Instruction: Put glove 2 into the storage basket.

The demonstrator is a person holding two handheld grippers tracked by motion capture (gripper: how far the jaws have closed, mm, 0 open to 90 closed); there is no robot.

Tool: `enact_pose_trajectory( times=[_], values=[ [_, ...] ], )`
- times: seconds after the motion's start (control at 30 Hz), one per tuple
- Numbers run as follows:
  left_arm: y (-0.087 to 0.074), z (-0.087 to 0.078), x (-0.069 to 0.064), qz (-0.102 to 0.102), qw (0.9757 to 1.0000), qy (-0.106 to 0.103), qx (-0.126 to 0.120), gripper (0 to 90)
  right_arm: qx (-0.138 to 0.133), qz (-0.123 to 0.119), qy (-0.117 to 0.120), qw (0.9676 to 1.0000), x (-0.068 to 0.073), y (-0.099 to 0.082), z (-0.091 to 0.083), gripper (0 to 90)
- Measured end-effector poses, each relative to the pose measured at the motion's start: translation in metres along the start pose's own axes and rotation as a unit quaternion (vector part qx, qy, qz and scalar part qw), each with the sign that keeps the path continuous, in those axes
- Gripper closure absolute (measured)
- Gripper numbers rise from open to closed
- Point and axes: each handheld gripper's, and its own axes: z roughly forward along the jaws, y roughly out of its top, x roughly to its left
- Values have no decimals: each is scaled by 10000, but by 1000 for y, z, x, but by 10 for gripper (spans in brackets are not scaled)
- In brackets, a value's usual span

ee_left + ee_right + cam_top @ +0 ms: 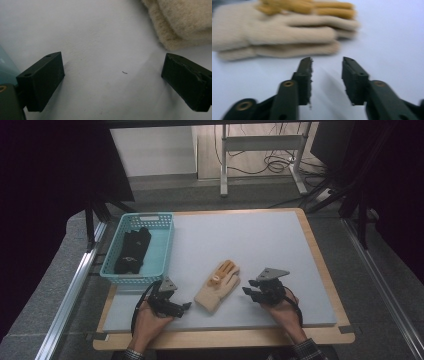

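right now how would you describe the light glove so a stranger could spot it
Start at the grey mat on the wooden table and look to its near middle, right of the turquoise plastic basket. There lies the cream knitted glove with mustard-yellow fingers, flat and alone on the mat, unlike the black glove inside the basket.

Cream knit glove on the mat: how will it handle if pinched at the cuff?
The glove looks like soft, fuzzy knit, so it will probably droop rather than hold shape. Likely light. It lies flat on the mat, so no rolling; a push may bunch it.
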Motion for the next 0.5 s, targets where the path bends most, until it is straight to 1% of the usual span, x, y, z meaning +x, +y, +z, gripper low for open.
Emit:
enact_pose_trajectory(
  times=[0.1,0.17,0.2,0.27,0.37,0.43,0.5],
  values=[
    [0,0,0,3,10000,1,2,47,-9,260,-83,9996,-15,-7,-8,461],
    [0,0,0,3,10000,1,4,47,15,375,-142,9992,-23,-12,-12,396],
    [0,0,0,4,10000,0,4,47,30,420,-215,9989,-27,-14,-13,367],
    [0,0,0,1,10000,-1,4,47,76,441,-455,9980,-33,-18,-16,321],
    [0,0,0,-1,10000,-3,3,47,133,510,-778,9956,-42,-23,-19,269],
    [0,0,0,-2,10000,-5,4,47,156,578,-898,9942,-47,-27,-19,246],
    [0,0,0,-4,10000,-6,4,47,201,564,-1056,9926,-51,-30,-18,224]
  ],
)
